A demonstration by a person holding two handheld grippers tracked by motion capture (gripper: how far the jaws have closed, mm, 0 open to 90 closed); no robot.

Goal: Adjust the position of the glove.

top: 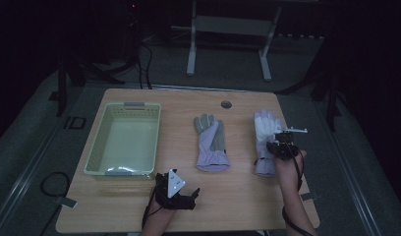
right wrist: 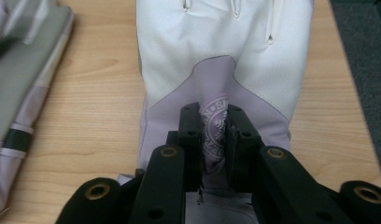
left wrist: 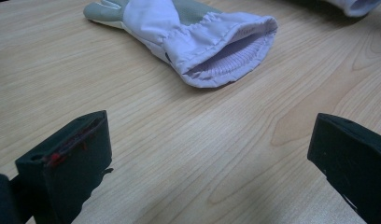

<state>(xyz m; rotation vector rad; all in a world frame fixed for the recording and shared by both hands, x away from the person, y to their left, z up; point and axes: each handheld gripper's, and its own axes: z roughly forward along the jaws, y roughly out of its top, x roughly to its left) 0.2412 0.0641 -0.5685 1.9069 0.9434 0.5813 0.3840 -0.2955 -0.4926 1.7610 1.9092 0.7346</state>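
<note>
Right claw [right wrist: 215, 140] pinches a fold of the right-hand glove [right wrist: 226, 56] and should lift straight up, while the left claw [left wrist: 202, 158], jaws apart, waits lower centre.

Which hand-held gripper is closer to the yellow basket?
Left. The left hand-held gripper sits just off the basket's near right corner. The right hand-held gripper is far across the table, pinching the white glove.
</note>
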